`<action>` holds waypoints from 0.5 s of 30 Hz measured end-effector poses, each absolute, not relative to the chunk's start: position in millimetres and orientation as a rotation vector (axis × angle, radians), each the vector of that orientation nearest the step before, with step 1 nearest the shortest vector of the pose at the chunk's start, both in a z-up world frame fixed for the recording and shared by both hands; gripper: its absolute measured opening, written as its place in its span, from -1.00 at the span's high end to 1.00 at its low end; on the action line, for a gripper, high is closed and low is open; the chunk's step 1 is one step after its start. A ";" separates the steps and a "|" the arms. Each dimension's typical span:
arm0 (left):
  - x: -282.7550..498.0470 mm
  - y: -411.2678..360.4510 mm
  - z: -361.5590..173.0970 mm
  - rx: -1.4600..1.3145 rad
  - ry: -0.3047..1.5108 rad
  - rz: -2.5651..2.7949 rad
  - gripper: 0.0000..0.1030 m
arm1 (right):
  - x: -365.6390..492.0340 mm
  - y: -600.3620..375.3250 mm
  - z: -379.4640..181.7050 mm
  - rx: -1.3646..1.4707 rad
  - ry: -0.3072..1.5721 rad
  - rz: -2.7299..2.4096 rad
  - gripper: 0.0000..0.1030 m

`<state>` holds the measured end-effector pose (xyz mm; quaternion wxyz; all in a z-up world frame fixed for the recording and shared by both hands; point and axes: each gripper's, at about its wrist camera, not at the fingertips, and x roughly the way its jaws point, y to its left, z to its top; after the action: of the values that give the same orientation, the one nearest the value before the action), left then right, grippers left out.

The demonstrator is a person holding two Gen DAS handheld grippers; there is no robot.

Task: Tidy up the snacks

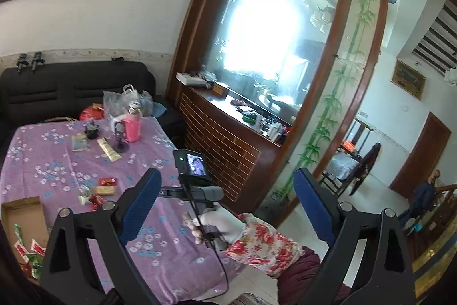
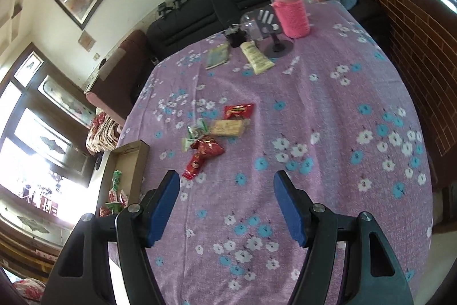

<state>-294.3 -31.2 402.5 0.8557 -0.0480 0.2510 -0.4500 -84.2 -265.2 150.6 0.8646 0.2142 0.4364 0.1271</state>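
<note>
Purple flowered cloth covers the bench (image 2: 328, 110) in front of you, and both of your grippers hang above it with nothing between their blue pads. Your right gripper (image 2: 227, 207) is spread wide over bare cloth near the front edge, aimed toward the loose snacks. Your left gripper (image 1: 225, 207) is just as wide apart and points off to the side, toward the wooden cabinet (image 1: 228, 139); through its gap you see your right hand (image 1: 220, 227) in a white glove and floral sleeve.

Loose snacks sit in a small cluster mid-bench: a red packet (image 2: 238, 111) farthest back, a tan wrapped bar (image 2: 230, 127) touching it just in front, green-and-white sweets (image 2: 194, 135) to the left, and two red wrappers (image 2: 204, 153) nearest you. Left of the cluster, at the bench edge, lies an open cardboard box (image 2: 125, 162) with several red and green packets (image 2: 115, 199) in its near end.

At the far end stand a pink flask (image 2: 290, 10), a cream tube (image 2: 257, 57) and a small dark pot (image 2: 235, 37).
</note>
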 end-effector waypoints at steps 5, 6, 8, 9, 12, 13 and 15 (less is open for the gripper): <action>-307.7 -45.7 394.8 -0.046 0.546 -0.984 -0.82 | -98.4 -268.2 152.8 0.445 0.913 0.258 -0.32; -307.3 -43.1 392.3 -0.039 0.541 -0.967 -0.82 | -100.1 -266.6 153.2 0.440 0.914 0.260 -0.32; -302.1 -31.4 388.2 -0.053 0.524 -0.917 -0.82 | -103.4 -261.4 156.3 0.420 0.905 0.259 -0.32; -297.9 -21.6 384.9 -0.061 0.499 -0.873 -0.82 | -106.0 -258.7 158.6 0.420 0.892 0.260 -0.32; -282.5 5.9 369.0 -0.060 0.448 -0.751 -0.82 | -119.8 -243.8 170.0 0.393 0.825 0.271 -0.32; -277.2 13.5 362.3 -0.055 0.428 -0.707 -0.82 | -124.7 -237.2 173.2 0.382 0.808 0.279 -0.32; -263.7 27.2 347.0 -0.019 0.383 -0.593 -0.82 | -131.7 -224.2 176.2 0.368 0.797 0.313 -0.32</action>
<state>-263.7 27.2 347.0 0.9383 -0.0092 0.1876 -0.2903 -131.7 -224.2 176.2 0.8934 0.1773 0.3843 0.1507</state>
